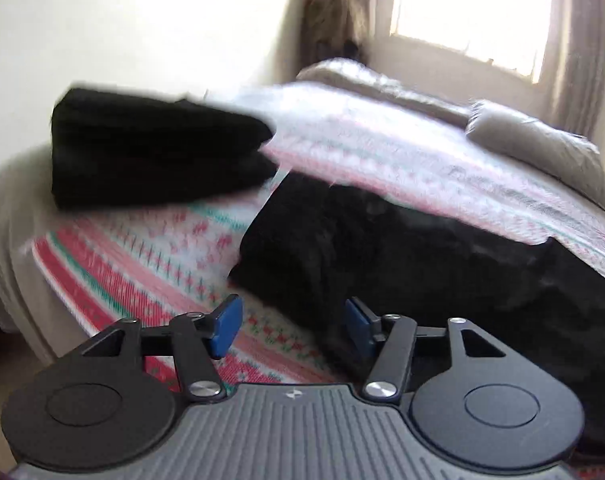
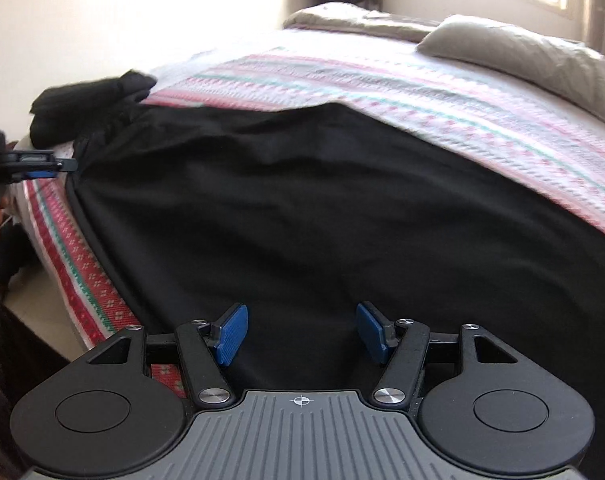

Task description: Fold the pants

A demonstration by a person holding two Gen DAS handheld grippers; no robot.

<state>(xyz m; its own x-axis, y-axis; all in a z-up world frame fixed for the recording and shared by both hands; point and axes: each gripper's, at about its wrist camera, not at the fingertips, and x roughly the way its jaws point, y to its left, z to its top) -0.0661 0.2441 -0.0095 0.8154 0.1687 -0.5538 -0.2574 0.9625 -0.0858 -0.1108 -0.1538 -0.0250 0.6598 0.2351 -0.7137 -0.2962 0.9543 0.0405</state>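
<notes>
The big black cloth pants (image 2: pixel 302 208) lie spread flat on the bed with the pink, green and white striped blanket (image 2: pixel 442 92), filling the middle of the right view. A pile of folded black clothes (image 1: pixel 150 152) sits in the upper left of the left view. The left gripper (image 1: pixel 292 328) hovers near the pants' edge, fingers spread apart and empty. The right gripper (image 2: pixel 302 334) hangs over the pants, fingers apart, holding nothing. Folding looks about to start; next, I think, each should pinch an edge.
</notes>
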